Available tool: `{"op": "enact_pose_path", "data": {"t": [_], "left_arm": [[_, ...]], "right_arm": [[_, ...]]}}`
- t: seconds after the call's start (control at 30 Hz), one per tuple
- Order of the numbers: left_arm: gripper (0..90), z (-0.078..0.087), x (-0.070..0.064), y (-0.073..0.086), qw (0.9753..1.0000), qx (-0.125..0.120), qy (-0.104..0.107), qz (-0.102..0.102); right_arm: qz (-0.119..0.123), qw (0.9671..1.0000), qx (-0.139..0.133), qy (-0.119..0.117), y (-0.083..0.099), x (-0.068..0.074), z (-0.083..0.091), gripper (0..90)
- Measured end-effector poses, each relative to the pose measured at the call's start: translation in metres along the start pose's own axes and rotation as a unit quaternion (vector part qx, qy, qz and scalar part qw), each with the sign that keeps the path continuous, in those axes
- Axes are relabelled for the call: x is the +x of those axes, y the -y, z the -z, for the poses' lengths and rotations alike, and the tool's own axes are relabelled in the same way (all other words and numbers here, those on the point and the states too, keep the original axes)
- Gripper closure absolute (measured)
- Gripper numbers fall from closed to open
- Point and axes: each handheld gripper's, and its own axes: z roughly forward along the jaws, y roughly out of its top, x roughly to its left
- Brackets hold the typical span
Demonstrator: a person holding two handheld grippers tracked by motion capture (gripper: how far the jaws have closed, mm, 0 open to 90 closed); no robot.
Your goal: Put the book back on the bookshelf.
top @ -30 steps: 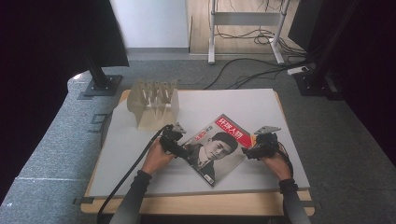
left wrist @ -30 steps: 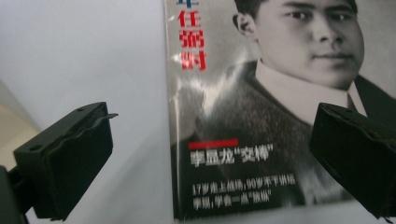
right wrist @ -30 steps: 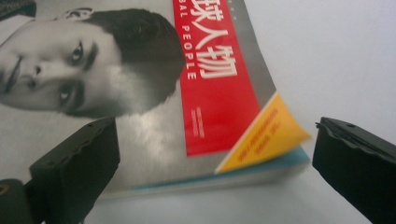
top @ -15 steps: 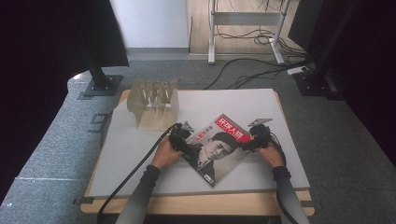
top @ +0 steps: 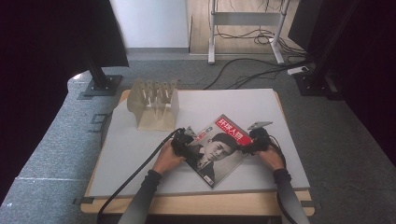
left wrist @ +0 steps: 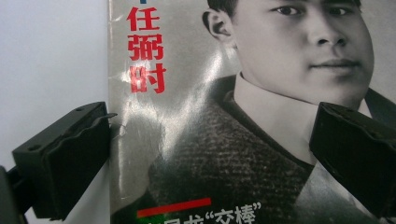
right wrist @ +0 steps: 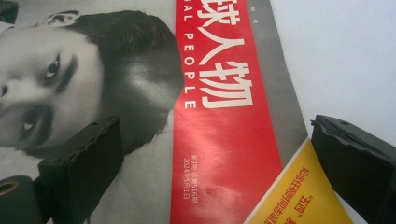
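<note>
A magazine (top: pixel 219 147) with a red title band and a black-and-white portrait cover lies flat and turned diagonally on the grey table top. My left gripper (top: pixel 185 143) sits at its left edge. In the left gripper view the gripper (left wrist: pixel 212 116) is open, one jaw at the cover's edge and the other over the magazine (left wrist: pixel 201 154). My right gripper (top: pixel 250 143) is at the right edge. In the right gripper view it (right wrist: pixel 215 126) is open too, jaws wide apart above the red band of the magazine (right wrist: pixel 215 140), with a yellow corner patch near one jaw.
A beige slotted rack (top: pixel 154 103) stands at the back left of the grey table top (top: pixel 135 154). The table's wooden front edge (top: pixel 196 203) runs below my forearms. Black stand bases (top: pixel 100 86) and cables (top: pixel 243 74) lie on the floor beyond.
Both grippers have moved inward over the magazine's left and right edges. The magazine has stayed where it was.
</note>
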Motion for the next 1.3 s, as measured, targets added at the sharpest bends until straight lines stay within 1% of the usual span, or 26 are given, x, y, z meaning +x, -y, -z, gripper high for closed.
{"op": "enact_pose_path", "data": {"t": [0.07, 0.13, 0.17, 0.23, 0.27, 0.37, 0.43, 0.47, 0.53, 0.6, 0.63, 0.67, 0.77, 0.9, 1.0, 1.03, 1.07, 1.13, 1.2, 1.23, 1.3], "left_arm": [[0.0, 0.002, -0.003, 0.002, 1.0, 0.001, 0.002, -0.003], [0.0, 0.005, -0.007, 0.006, 1.0, 0.002, 0.005, -0.004], [0.0, 0.007, -0.01, 0.009, 1.0, 0.002, 0.006, -0.006], [0.0, 0.011, -0.015, 0.014, 0.9999, 0.004, 0.009, -0.01], [0.0, 0.012, -0.017, 0.016, 0.9999, 0.004, 0.009, -0.01], [0.0, 0.016, -0.022, 0.021, 0.9999, 0.004, 0.01, -0.011], [0.0, 0.017, -0.023, 0.023, 0.9999, 0.002, 0.008, -0.008], [0.0, 0.018, -0.023, 0.024, 0.9999, 0.001, 0.009, -0.009], [0.0, 0.018, -0.024, 0.025, 0.9999, 0.0, 0.008, -0.007], [0.0, 0.019, -0.025, 0.026, 1.0, 0.001, 0.006, -0.006], [0.0, 0.019, -0.026, 0.026, 1.0, 0.002, 0.005, -0.005], [0.0, 0.019, -0.028, 0.026, 1.0, 0.002, 0.004, -0.005], [0.0, 0.02, -0.033, 0.027, 1.0, 0.003, 0.002, -0.003], [0.0, 0.022, -0.042, 0.032, 1.0, 0.002, 0.006, -0.005], [0.0, 0.025, -0.05, 0.035, 0.9998, 0.006, 0.012, -0.014], [0.0, 0.026, -0.052, 0.035, 0.9998, 0.008, 0.011, -0.014], [0.0, 0.027, -0.053, 0.036, 0.9998, 0.01, 0.012, -0.016], [0.0, 0.029, -0.054, 0.037, 0.9995, 0.013, 0.018, -0.023], [0.0, 0.032, -0.049, 0.037, 0.9992, 0.018, 0.029, -0.02], [0.0, 0.034, -0.045, 0.037, 0.9995, 0.015, 0.022, -0.019], [0.0, 0.041, -0.036, 0.037, 0.9998, 0.009, 0.001, -0.017]], "right_arm": [[0.001, 1.0, 0.002, -0.001, 0.001, 0.001, 0.001, 3.0], [0.005, 1.0, 0.005, -0.003, 0.004, 0.008, 0.004, 2.9], [0.005, 1.0, 0.005, -0.003, 0.004, 0.008, 0.004, 2.9], [0.01, 0.9999, 0.007, -0.005, 0.007, 0.013, 0.007, 2.9], [0.01, 0.9999, 0.005, -0.005, 0.009, 0.017, 0.008, 2.9], [0.014, 0.9998, 0.001, -0.01, 0.012, 0.021, 0.01, 3.1], [0.001, 0.9999, -0.005, -0.012, 0.014, 0.02, 0.012, 2.6], [-0.002, 1.0, -0.001, -0.007, 0.015, 0.019, 0.014, 1.2], [0.005, 0.9999, 0.007, 0.014, 0.018, 0.02, 0.021, 1.7], [0.005, 0.9998, 0.002, 0.021, 0.023, 0.022, 0.032, 2.0], [0.004, 0.9995, -0.005, 0.031, 0.029, 0.024, 0.044, 2.8], [0.004, 0.9995, -0.005, 0.031, 0.029, 0.024, 0.044, 2.8], [0.004, 0.9994, -0.003, 0.035, 0.04, 0.027, 0.055, 3.4], [0.001, 0.9995, 0.004, 0.031, 0.054, 0.03, 0.057, 3.3], [0.006, 0.9995, 0.002, 0.031, 0.057, 0.035, 0.054, 4.9], [0.014, 0.9992, 0.007, 0.036, 0.057, 0.036, 0.053, 4.0], [0.015, 0.999, 0.006, 0.043, 0.057, 0.037, 0.053, 3.0], [0.013, 0.9988, 0.006, 0.048, 0.056, 0.036, 0.053, 3.2], [0.009, 0.9986, 0.005, 0.051, 0.056, 0.035, 0.051, 2.2], [0.005, 0.9986, 0.005, 0.052, 0.056, 0.035, 0.051, 1.4], [0.002, 0.9984, 0.007, 0.057, 0.055, 0.034, 0.049, 0.0]]}}
